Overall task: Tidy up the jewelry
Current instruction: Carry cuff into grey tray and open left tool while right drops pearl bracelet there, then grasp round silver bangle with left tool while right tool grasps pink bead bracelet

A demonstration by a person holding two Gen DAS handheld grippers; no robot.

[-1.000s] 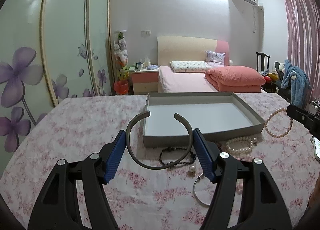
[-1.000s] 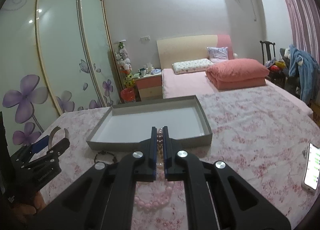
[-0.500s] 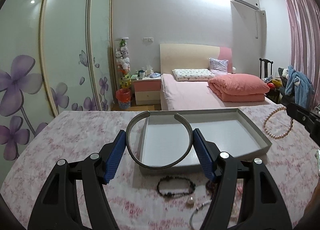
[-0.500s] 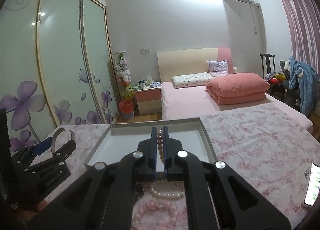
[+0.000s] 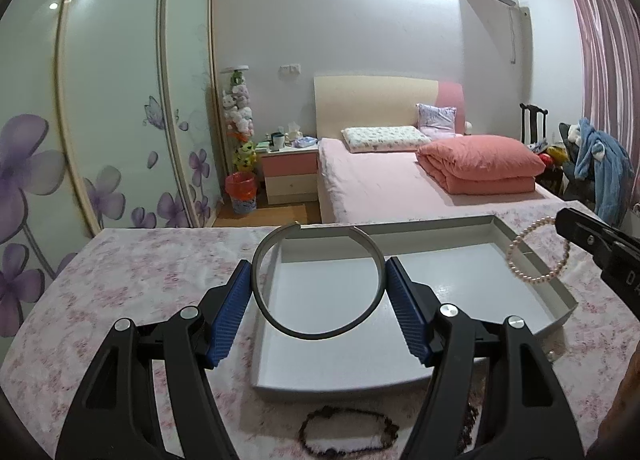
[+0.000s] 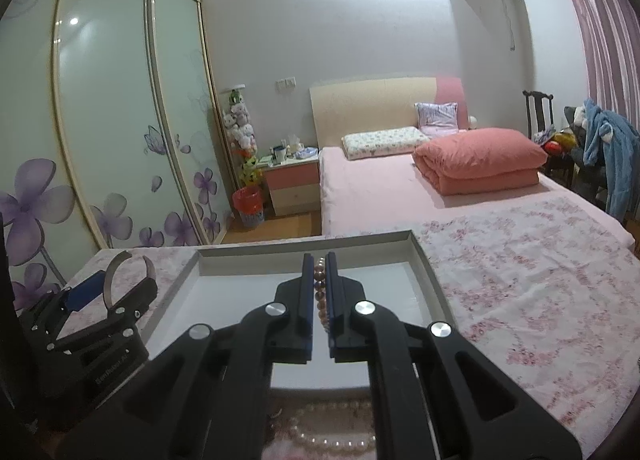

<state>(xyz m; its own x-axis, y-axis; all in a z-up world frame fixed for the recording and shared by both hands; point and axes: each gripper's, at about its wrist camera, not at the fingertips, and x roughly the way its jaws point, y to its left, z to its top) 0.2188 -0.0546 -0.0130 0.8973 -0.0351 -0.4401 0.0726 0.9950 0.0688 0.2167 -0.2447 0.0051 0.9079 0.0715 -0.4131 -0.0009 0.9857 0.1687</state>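
A: What does the left gripper (image 5: 319,292) have?

B: A dark open bangle (image 5: 317,280), squeezed between the two blue pads (image 5: 230,310), its gap turned to the far side. It hangs over the near left part of the grey tray (image 5: 558,294), clear of the white floor.

A: And the right gripper (image 6: 319,306)?

B: Its jaws stand narrow, pinching a pearl bracelet (image 6: 320,292) edge-on between them. From the left wrist camera the same loop (image 5: 536,250) dangles from the black tip of that gripper at the right, over the tray's far right rim.

A: Where does the tray sit?

B: On a table under a pink floral cloth (image 6: 532,284), long side toward the near edge. Nothing lies on the part of its floor that I can see.

A: Any jewelry still on the cloth?

B: A dark beaded bracelet (image 5: 348,430) lies near the tray's front wall, between the left gripper's arms. In the right wrist view a heap of pale pearl strands (image 6: 332,430) lies under the right gripper, near the tray's front edge.

A: Beyond the table?

B: A bed with a folded pink quilt (image 5: 480,163) on it, and a flowered wardrobe (image 5: 100,119) at left.
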